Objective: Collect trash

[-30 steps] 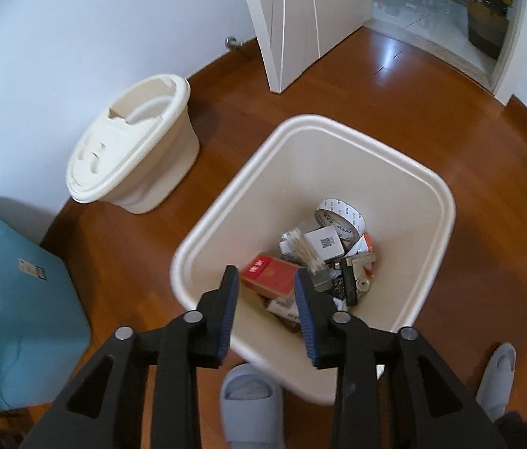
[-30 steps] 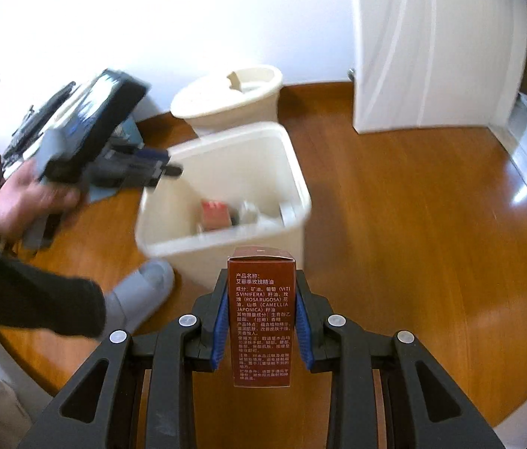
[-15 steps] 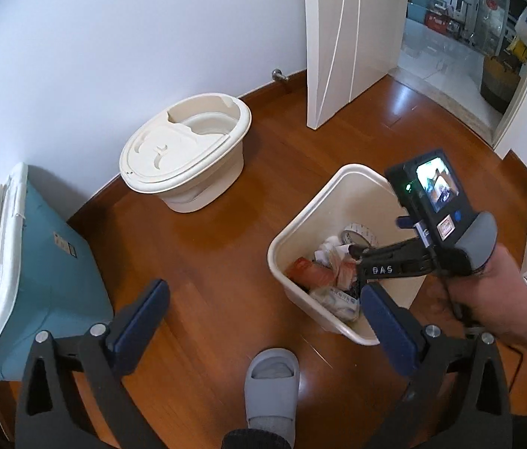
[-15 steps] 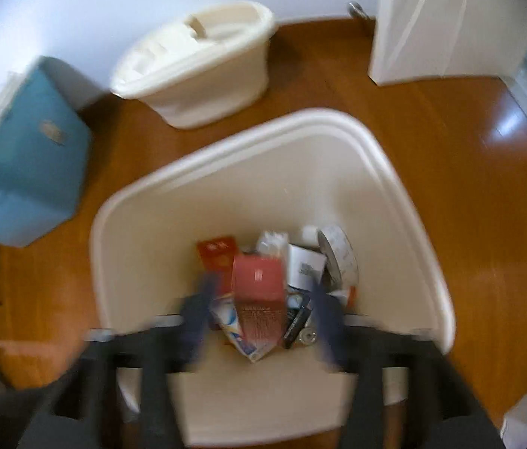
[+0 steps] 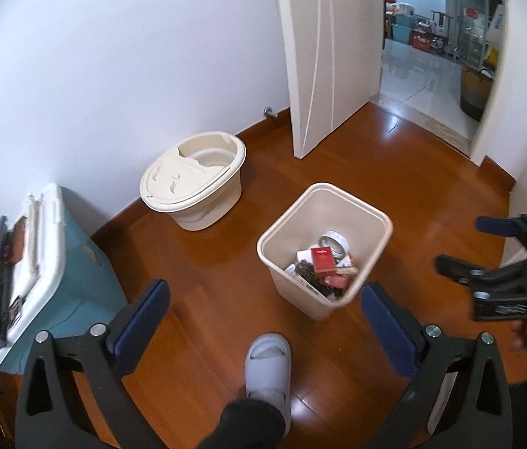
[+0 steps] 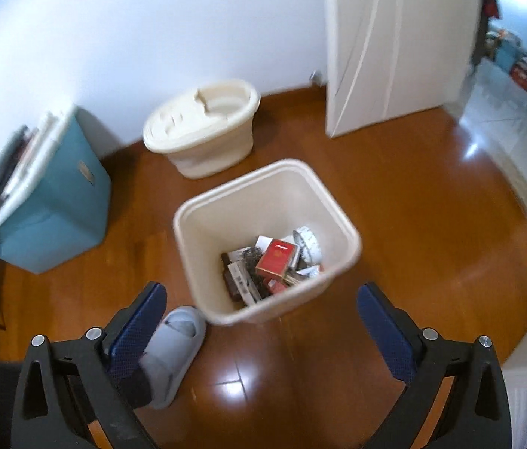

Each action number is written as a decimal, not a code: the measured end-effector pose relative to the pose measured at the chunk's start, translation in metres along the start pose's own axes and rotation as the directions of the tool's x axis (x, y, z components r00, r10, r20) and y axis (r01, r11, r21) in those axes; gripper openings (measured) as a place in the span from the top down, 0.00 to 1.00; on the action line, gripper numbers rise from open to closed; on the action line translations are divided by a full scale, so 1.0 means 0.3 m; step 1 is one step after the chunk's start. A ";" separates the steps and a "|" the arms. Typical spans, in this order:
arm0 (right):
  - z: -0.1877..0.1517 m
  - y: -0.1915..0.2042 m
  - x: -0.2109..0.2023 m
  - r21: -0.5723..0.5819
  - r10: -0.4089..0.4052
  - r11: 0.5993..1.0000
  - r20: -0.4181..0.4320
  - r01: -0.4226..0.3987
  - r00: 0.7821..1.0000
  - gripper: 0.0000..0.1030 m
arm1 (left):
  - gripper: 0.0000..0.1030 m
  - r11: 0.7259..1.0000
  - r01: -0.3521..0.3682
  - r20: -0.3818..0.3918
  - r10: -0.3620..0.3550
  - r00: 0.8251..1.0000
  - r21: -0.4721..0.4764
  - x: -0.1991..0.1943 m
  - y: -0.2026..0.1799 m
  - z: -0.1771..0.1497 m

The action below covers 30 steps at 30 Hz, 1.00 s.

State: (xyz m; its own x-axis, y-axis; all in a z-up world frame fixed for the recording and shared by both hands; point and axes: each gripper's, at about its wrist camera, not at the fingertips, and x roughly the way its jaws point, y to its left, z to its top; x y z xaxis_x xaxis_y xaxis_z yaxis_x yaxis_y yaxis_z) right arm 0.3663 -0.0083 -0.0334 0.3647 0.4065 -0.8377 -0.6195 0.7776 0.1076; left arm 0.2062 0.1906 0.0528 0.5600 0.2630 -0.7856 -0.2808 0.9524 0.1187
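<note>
While the left tool (image 5: 263, 301) stands spread and empty, the right tool (image 6: 261, 299) is opening, nothing between its pads; the trash bin (image 6: 203, 202) sits just ahead, red box (image 6: 276, 258) inside.

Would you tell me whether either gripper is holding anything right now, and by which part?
Nothing is held: the left gripper is open and empty, and the right gripper is opening with nothing between its jaws.

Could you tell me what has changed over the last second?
The right gripper let go of the brown box and its jaws are still opening, empty. The left gripper opened too. Both drew back from the bin. The bin, tub and blue crate stayed put.
</note>
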 end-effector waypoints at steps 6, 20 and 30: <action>-0.313 0.086 -0.448 0.007 -0.071 0.997 0.107 0.071 0.992 0.00 | 0.00 1.000 -0.002 0.008 0.002 1.000 -0.001 -0.286 -0.102 -0.246; -0.913 0.190 -0.748 0.012 -0.018 1.000 0.148 0.016 0.989 0.00 | 0.00 0.993 0.109 -0.011 -0.108 0.994 0.046 -0.361 -0.236 -0.535; -0.848 0.258 -0.654 -0.006 -0.012 1.000 0.140 0.013 0.990 0.00 | 0.00 0.984 0.179 -0.026 -0.180 0.983 -0.024 -0.336 -0.164 -0.562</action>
State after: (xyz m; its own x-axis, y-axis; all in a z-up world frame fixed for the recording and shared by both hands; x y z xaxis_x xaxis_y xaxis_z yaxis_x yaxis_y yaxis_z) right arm 0.0699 -0.1499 0.0032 0.4655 0.4602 -0.7560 -0.6192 0.7796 0.0933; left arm 0.0321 0.0914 0.0237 0.5812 0.0837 -0.8094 -0.1950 0.9800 -0.0386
